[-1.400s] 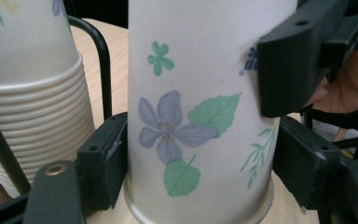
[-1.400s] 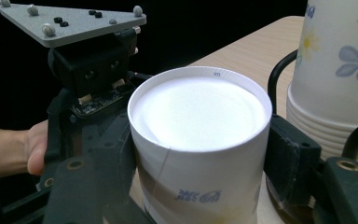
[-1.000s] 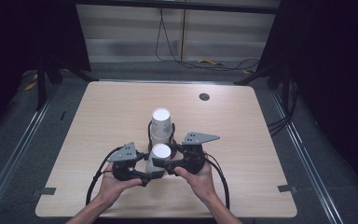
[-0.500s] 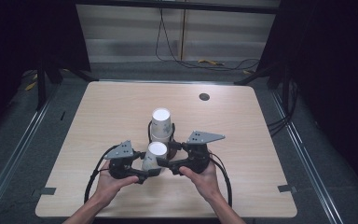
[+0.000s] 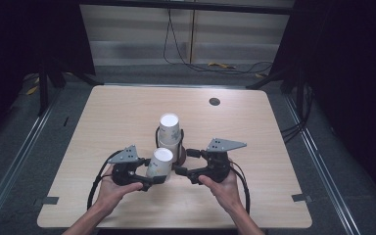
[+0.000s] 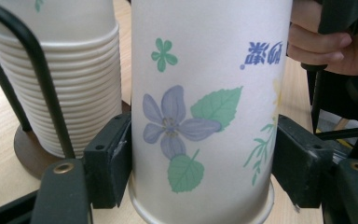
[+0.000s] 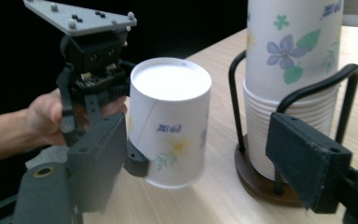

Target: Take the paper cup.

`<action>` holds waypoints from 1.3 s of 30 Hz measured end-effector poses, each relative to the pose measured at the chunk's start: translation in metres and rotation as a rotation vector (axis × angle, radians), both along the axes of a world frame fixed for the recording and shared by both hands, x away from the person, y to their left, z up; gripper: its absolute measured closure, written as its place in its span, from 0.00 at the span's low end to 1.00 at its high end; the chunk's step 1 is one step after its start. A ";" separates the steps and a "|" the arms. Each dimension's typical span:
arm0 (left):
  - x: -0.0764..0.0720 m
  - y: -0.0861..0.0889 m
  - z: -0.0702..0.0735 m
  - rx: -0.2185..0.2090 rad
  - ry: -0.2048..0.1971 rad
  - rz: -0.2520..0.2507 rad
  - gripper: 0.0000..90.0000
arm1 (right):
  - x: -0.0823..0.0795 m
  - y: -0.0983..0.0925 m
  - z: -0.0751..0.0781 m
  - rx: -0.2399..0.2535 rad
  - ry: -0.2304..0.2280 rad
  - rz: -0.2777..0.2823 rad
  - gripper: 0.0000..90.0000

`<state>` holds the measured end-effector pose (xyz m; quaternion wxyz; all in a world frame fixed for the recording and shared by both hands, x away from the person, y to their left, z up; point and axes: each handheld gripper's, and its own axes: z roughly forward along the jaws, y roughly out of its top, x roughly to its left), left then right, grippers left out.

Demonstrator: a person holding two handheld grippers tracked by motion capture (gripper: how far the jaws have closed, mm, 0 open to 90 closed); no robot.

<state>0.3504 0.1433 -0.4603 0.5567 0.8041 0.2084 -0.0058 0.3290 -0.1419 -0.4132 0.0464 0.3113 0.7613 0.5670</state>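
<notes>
On the wooden worktop (image 5: 103, 127) stands a stack of paper cups (image 5: 169, 134) in a black wire holder. Just in front of it, the left gripper (image 5: 152, 177) clamps its fingers on a single upside-down flowered cup (image 5: 159, 163); the right gripper's (image 5: 182, 162) fingers, just opening, stand wide, empty.

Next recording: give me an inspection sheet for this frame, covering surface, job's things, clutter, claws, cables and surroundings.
Surface: wooden table, round grommet near the far edge.
Job's things: upside-down paper cup; cup stack in a wire holder.
Clutter: nothing seen.
Claws: left claw clamps the paper cup; right claw open, jaws just widened, nothing pressed.
Cables: black claw leads; wires on the floor beyond.
Surroundings: dark, floor rails.
</notes>
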 end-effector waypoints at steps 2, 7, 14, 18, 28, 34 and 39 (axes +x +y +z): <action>0.000 0.001 0.000 0.005 0.000 -0.002 0.32 | 0.001 -0.001 0.000 0.011 0.000 -0.011 0.22; -0.001 0.002 0.000 0.021 0.015 -0.001 0.33 | 0.003 -0.003 -0.003 -0.004 0.007 -0.022 0.22; -0.002 0.006 0.002 0.065 0.025 0.010 0.33 | 0.000 -0.006 -0.007 -0.048 0.017 -0.015 0.22; 0.001 0.007 0.004 0.084 0.043 0.010 0.34 | 0.001 -0.008 -0.007 -0.061 0.026 0.005 0.22; 0.004 0.008 0.016 0.120 0.052 -0.033 0.34 | 0.000 -0.009 -0.002 -0.124 0.017 0.043 0.25; 0.004 0.001 0.020 0.190 0.017 -0.052 0.34 | 0.001 -0.008 -0.003 -0.156 0.029 0.042 0.20; 0.008 -0.012 0.024 0.237 0.001 -0.084 0.34 | 0.001 -0.003 -0.004 -0.218 0.032 0.087 0.25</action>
